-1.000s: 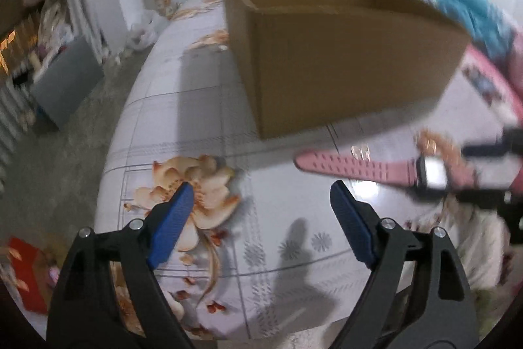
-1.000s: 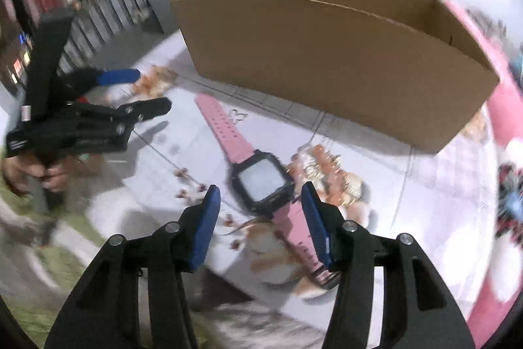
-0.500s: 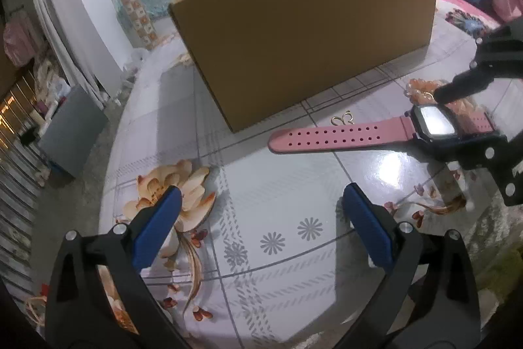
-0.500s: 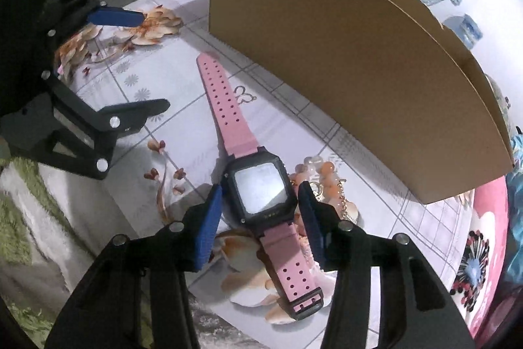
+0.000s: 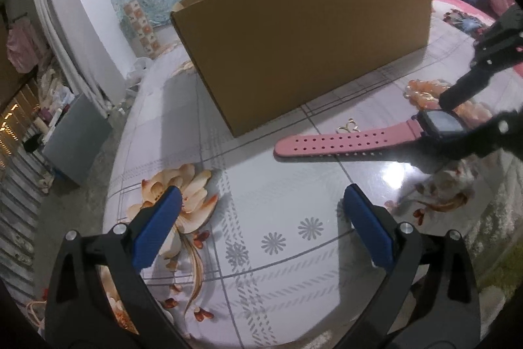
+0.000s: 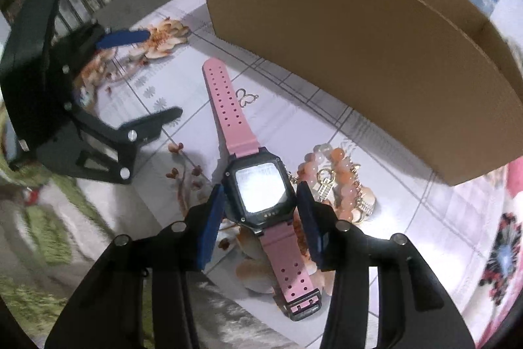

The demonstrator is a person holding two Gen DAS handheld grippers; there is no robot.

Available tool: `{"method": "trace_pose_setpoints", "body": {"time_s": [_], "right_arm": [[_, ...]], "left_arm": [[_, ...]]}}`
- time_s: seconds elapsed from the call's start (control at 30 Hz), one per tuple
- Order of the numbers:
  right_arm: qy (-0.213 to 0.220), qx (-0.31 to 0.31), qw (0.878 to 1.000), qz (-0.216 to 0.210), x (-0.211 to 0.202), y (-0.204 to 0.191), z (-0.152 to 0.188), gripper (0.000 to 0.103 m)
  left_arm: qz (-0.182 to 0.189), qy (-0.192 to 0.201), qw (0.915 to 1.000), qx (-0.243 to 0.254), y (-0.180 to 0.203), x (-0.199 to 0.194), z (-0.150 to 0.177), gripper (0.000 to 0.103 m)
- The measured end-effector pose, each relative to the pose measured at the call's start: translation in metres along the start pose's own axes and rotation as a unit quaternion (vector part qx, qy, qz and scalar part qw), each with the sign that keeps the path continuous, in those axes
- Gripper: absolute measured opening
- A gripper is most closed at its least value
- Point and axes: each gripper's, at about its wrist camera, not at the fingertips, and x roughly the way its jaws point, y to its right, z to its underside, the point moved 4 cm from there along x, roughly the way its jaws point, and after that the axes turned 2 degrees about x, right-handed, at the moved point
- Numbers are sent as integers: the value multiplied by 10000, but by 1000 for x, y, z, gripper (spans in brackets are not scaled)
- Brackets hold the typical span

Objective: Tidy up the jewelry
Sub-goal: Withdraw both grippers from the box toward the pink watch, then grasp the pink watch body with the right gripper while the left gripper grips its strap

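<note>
1. Right gripper (image 6: 261, 205): blue pads astride the black square case of the pink-strapped wristwatch (image 6: 258, 192), not visibly clamped; watch flat on the floral tablecloth (image 5: 294, 251).
2. Left gripper (image 5: 261, 201): spread wide, empty, at 9 o'clock of the watch.
3. Peach bead bracelet (image 6: 340, 182): 3 o'clock, beside the case.
4. Brown cardboard box (image 6: 343, 31): 12 o'clock.

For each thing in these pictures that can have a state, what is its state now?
Pink watch: lying flat on the table, straps stretched out, screen up, case between the right jaws.
Right gripper: jaws either side of the watch case, contact not clear.
Left gripper: open, holding nothing.
Cardboard box: upright, top open, contents hidden.
Bead bracelets: heaped beside the watch.
Small gold butterfly charm: lying loose near the strap.
</note>
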Motion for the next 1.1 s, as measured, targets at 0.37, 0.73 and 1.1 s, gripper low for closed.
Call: {"method": "trace_pose_setpoints", "body": {"time_s": [0.37,0.73,1.1], "right_arm": [[-173,763,9877,-1355,1,27,11,45],[-254,556,9856,-1578,0,31,11,41],[-157,619,9810,-1832,0,39,15,41]], "left_arm": [[375,999,9904,875,48,-38,-12,60],[725,853,9722,2057,91,-19,-13,31],[845,743,9573,2663,109,-22,-2,28]]}}
